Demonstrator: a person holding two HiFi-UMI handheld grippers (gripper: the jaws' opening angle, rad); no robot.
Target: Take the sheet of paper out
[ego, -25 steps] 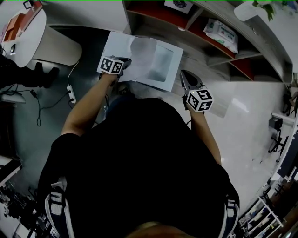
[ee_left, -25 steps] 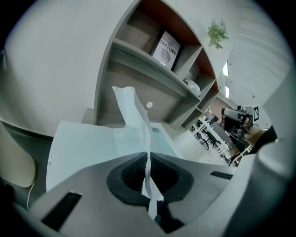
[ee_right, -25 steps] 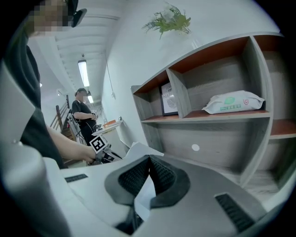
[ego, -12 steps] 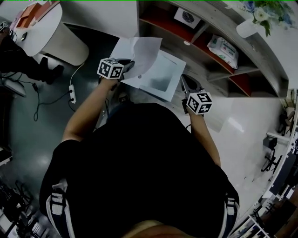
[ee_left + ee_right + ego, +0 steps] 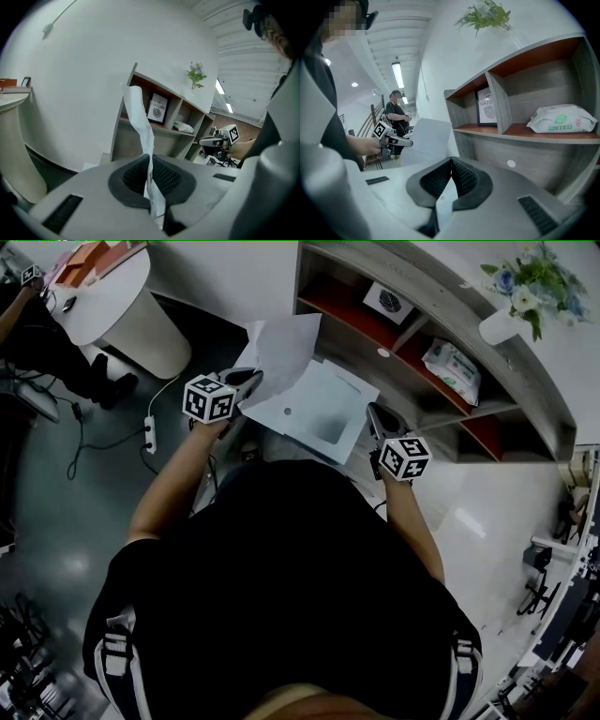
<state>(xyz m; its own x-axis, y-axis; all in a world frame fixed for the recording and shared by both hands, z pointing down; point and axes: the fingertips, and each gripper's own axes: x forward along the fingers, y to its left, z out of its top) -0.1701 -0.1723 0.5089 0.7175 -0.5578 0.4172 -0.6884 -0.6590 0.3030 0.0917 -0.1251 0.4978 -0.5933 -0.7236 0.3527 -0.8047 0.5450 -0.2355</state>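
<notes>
In the head view my left gripper is shut on the lower corner of a white sheet of paper. The sheet sticks up and away from a flat pale folder and overlaps its far left edge. My right gripper is shut on the folder's right edge and holds it level. In the left gripper view the sheet rises curled from between the closed pads of the left gripper. In the right gripper view a thin edge of the folder runs into the closed right gripper.
A grey shelf unit stands right behind the folder, with a pack of wipes, a framed picture and a vase of flowers on top. A round white table and a floor power strip are to the left.
The left gripper has drawn the sheet leftward and up, out from over the folder, so most of it now stands beyond the folder's far left edge. The right gripper kept its hold.
</notes>
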